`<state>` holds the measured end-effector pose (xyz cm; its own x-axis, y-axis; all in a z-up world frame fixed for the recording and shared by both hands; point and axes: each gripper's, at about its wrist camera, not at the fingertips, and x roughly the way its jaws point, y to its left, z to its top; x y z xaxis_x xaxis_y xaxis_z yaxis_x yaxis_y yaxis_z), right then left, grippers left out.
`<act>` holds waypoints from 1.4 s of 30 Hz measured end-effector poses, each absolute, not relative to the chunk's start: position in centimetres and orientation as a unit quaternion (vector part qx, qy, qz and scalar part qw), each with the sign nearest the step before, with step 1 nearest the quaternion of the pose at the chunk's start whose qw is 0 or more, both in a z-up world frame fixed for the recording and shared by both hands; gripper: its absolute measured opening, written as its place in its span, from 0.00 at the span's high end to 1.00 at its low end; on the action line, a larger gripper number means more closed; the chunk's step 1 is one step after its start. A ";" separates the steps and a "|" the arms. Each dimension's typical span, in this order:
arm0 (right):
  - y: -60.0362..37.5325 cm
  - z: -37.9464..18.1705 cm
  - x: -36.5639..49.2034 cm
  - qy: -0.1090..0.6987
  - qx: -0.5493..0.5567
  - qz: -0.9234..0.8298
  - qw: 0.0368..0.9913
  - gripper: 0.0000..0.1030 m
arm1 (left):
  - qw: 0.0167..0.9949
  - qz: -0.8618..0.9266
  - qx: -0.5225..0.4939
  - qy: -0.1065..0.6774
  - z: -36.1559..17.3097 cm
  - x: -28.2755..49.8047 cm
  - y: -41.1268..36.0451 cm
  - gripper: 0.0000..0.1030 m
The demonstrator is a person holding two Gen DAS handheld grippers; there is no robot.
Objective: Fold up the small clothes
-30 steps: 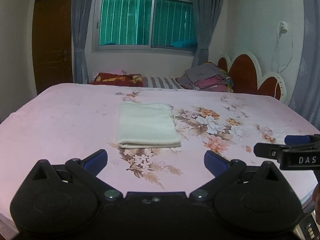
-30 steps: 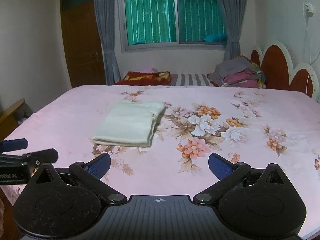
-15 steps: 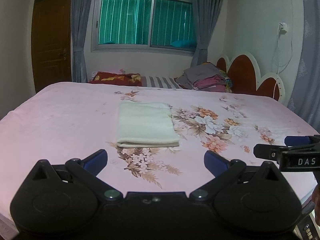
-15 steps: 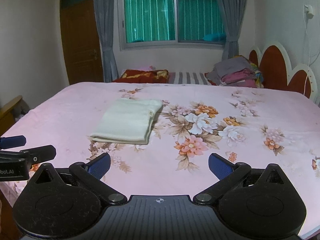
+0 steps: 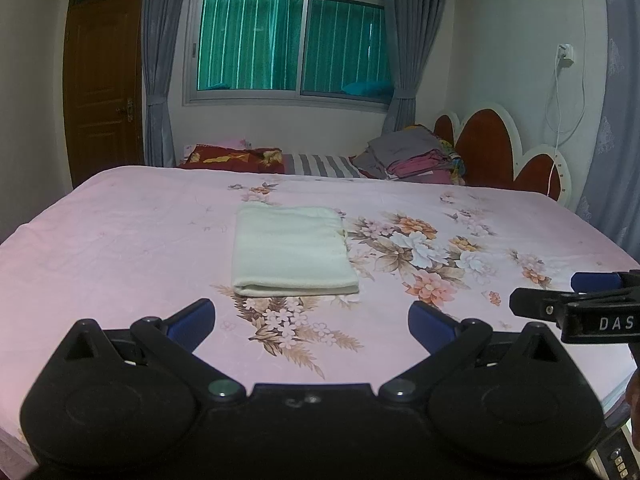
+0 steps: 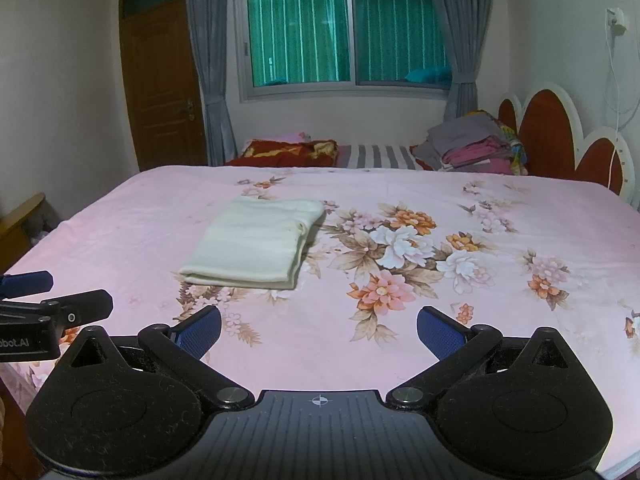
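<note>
A folded cream cloth (image 5: 292, 250) lies flat on the pink floral bedsheet (image 5: 120, 240), as a neat rectangle. It also shows in the right wrist view (image 6: 256, 242), left of centre. My left gripper (image 5: 312, 322) is open and empty, held back over the near part of the bed, apart from the cloth. My right gripper (image 6: 318, 330) is open and empty, to the right of the cloth and nearer than it. Each gripper shows at the edge of the other's view: the right one (image 5: 576, 304), the left one (image 6: 48, 304).
A pile of folded clothes (image 5: 416, 158) and a red pillow (image 5: 236, 158) lie at the far side of the bed. A scalloped headboard (image 5: 504, 148) stands at the right. A wooden door (image 5: 104, 88) is at far left.
Both views have drifted slightly back and up from the bed, so the cloth sits a little farther away. The cloth has not moved. Both grippers stay open.
</note>
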<state>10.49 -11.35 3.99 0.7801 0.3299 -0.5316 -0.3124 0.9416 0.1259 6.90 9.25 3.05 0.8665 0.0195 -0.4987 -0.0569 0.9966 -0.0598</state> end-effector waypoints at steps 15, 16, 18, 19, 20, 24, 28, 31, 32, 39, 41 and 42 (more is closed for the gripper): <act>-11.4 3.9 10.6 0.285 0.014 0.170 0.943 0.00 | 0.965 0.021 -0.038 0.259 2.8 7.1 9.0 0.01; -11.4 3.9 10.7 0.285 0.013 0.170 0.943 0.00 | 0.965 0.021 -0.037 0.260 2.8 7.1 9.1 0.01; -11.4 3.8 10.7 0.286 0.013 0.170 0.943 0.00 | 0.965 0.020 -0.037 0.260 2.8 7.2 9.1 0.01; -11.5 3.8 10.8 0.286 0.014 0.171 0.943 0.00 | 0.965 0.021 -0.037 0.259 2.8 7.2 9.1 0.01; -11.5 3.8 10.8 0.286 0.013 0.170 0.943 0.00 | 0.965 0.021 -0.037 0.259 2.8 7.2 9.1 0.01; -11.5 3.8 10.7 0.285 0.012 0.172 0.943 0.00 | 0.964 0.022 -0.039 0.260 2.8 7.2 9.0 0.01; -11.6 3.6 10.8 0.285 0.011 0.174 0.943 0.00 | 0.965 0.023 -0.038 0.260 2.8 7.1 9.1 0.01; -11.6 3.6 10.8 0.284 0.010 0.175 0.943 0.00 | 0.965 0.023 -0.038 0.259 2.8 7.1 9.1 0.01; -11.6 3.6 10.8 0.284 0.009 0.175 0.943 0.00 | 0.965 0.024 -0.039 0.259 2.8 7.1 9.1 0.01; -11.6 3.6 10.8 0.281 0.007 0.177 0.943 0.00 | 0.966 0.024 -0.033 0.255 3.0 7.1 9.1 0.01; -11.6 3.6 10.8 0.283 0.007 0.177 0.943 0.00 | 0.966 0.025 -0.034 0.254 3.1 7.1 9.2 0.01; -11.6 3.6 10.8 0.283 0.005 0.178 0.943 0.00 | 0.967 0.025 -0.034 0.253 3.1 6.9 9.0 0.01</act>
<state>10.79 -11.59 3.64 0.7769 0.3379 -0.5312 -0.3317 0.9369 0.1107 6.89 9.02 3.07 0.8706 0.0308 -0.4910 -0.0653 0.9965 -0.0532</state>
